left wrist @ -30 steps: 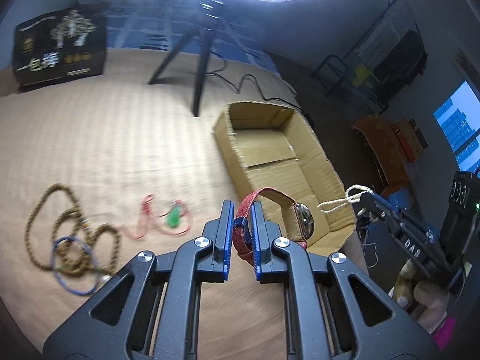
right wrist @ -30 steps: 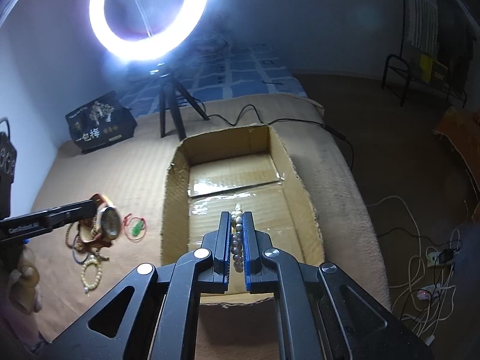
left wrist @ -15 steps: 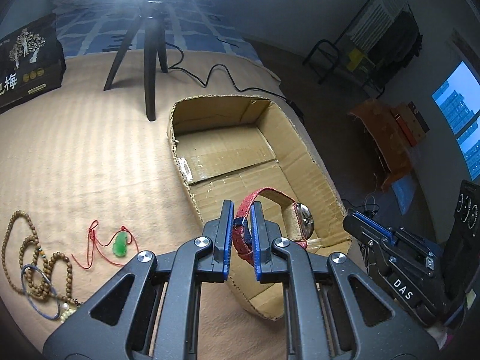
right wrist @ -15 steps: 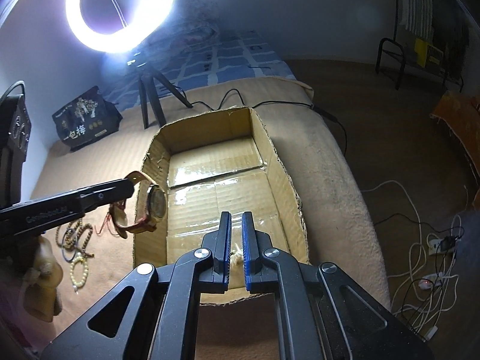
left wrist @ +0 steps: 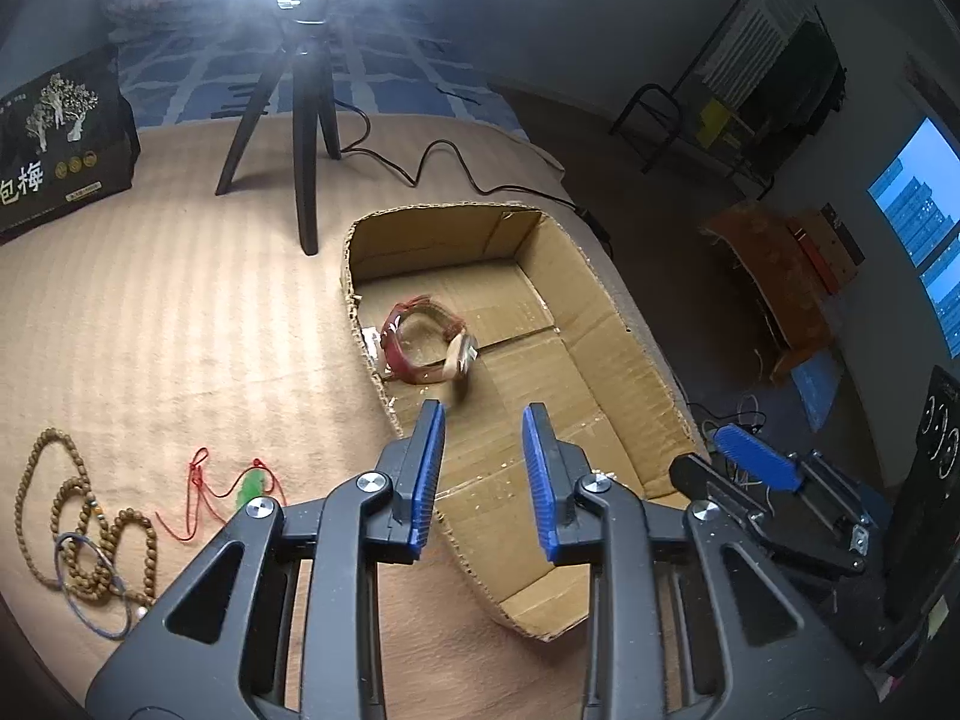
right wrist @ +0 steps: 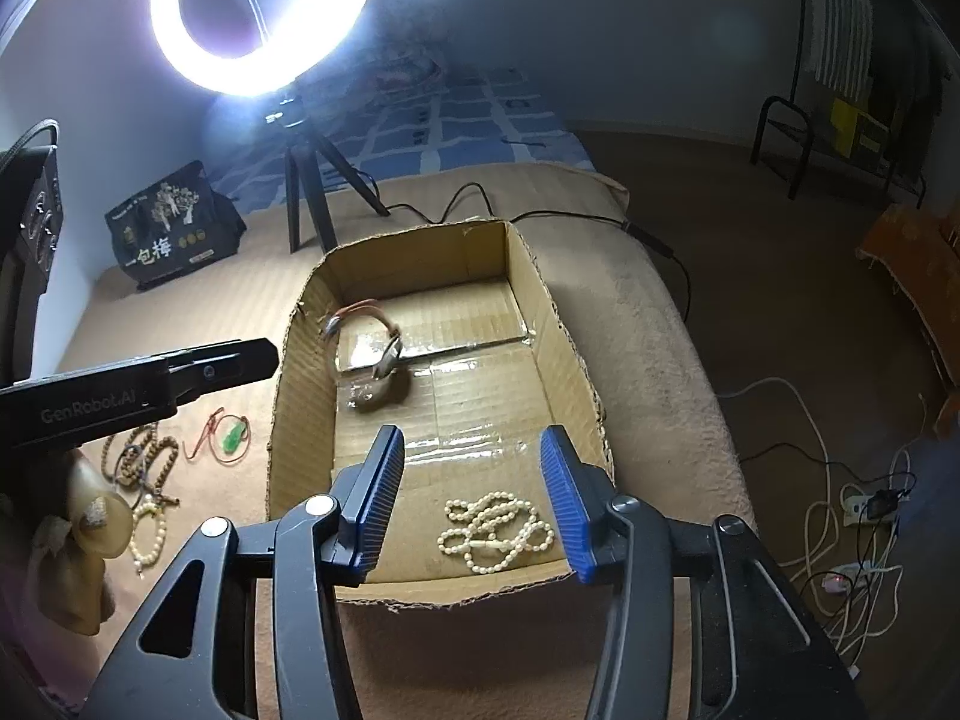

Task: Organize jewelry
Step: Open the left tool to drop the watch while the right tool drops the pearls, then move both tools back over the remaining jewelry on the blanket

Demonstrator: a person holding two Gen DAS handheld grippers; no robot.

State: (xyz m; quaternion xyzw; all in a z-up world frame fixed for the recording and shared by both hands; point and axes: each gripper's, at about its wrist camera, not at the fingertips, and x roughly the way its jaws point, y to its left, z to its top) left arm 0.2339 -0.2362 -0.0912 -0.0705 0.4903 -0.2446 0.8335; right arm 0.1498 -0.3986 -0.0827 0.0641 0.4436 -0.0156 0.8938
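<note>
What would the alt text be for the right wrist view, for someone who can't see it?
The open right claw hovers over a cardboard box on a tan blanket, with a white bead string lying on the box floor between its fingers. A watch sits farther in, more beads and a green pendant lie outside to the left, and a ring light glares above.

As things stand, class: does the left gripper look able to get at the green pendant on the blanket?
Probably yes. The left gripper is open and empty, and the green pendant lies uncovered on the blanket, outside the cardboard box.
</note>
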